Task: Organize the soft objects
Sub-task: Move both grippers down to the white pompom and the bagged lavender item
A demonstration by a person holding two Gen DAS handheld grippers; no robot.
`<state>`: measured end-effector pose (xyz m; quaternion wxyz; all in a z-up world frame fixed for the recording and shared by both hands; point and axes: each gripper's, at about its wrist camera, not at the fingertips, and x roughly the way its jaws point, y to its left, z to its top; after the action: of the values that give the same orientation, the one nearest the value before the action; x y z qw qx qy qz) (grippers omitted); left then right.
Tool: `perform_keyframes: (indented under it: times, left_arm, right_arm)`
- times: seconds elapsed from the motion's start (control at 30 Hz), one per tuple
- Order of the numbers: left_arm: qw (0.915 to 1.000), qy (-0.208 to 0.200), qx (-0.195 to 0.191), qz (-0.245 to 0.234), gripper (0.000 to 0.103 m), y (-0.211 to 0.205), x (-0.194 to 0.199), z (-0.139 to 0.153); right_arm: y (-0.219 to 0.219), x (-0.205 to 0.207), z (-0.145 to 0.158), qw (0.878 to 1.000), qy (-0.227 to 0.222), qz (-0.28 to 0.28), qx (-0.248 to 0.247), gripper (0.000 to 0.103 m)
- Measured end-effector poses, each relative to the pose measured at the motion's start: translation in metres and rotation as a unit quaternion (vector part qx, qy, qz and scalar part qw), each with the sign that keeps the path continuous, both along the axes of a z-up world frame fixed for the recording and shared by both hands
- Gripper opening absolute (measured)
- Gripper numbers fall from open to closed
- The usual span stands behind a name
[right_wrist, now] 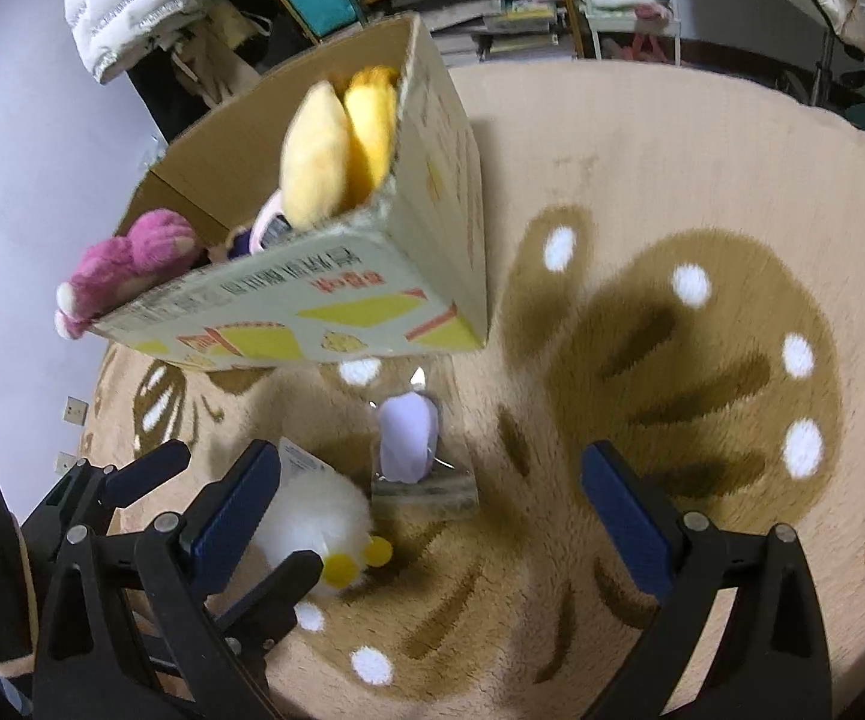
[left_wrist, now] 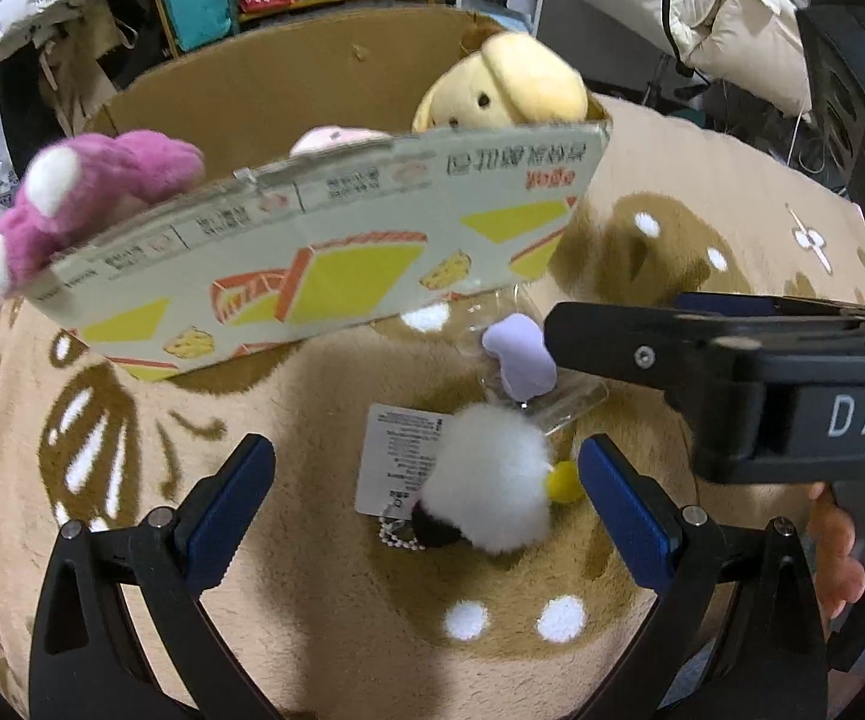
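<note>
White fluffy toy with paper tag, lying on tan rug between spread left gripper fingers, nearer the right finger. Beyond, lilac plush in clear packaging. Right gripper fingers spread wide, toy just beside its left finger. Cardboard box behind, holding pink and yellow plush.

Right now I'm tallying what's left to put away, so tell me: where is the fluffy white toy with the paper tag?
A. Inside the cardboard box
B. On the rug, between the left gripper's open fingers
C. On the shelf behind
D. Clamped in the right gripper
B: the white toy lies on the rug between the open left gripper's fingers, outside the cardboard box; the right gripper is open and empty.
</note>
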<state>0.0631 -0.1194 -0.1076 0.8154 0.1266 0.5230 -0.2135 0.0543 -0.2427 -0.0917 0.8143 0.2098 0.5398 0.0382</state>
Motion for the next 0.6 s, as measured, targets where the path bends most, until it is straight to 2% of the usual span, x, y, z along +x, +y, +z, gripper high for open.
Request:
perform_keyframes:
  times: [0.33, 0.4, 0.6]
  left_arm:
    - [0.9988, 0.031, 0.037, 0.005, 0.1, -0.012, 0.012, -0.028]
    - [0.9984, 0.036, 0.044, 0.006, 0.1, -0.013, 0.015, -0.032]
    - [0.9971, 0.052, 0.052, 0.02, 0.1, -0.016, 0.025, -0.045]
  right_arm:
    - [0.004, 0.011, -0.023, 0.999, 0.034, 0.013, -0.003, 0.103]
    - [0.005, 0.011, -0.029, 0.999, 0.041, 0.017, -0.006, 0.1]
    - [0.008, 0.014, -0.041, 0.998, 0.048, 0.022, -0.018, 0.099]
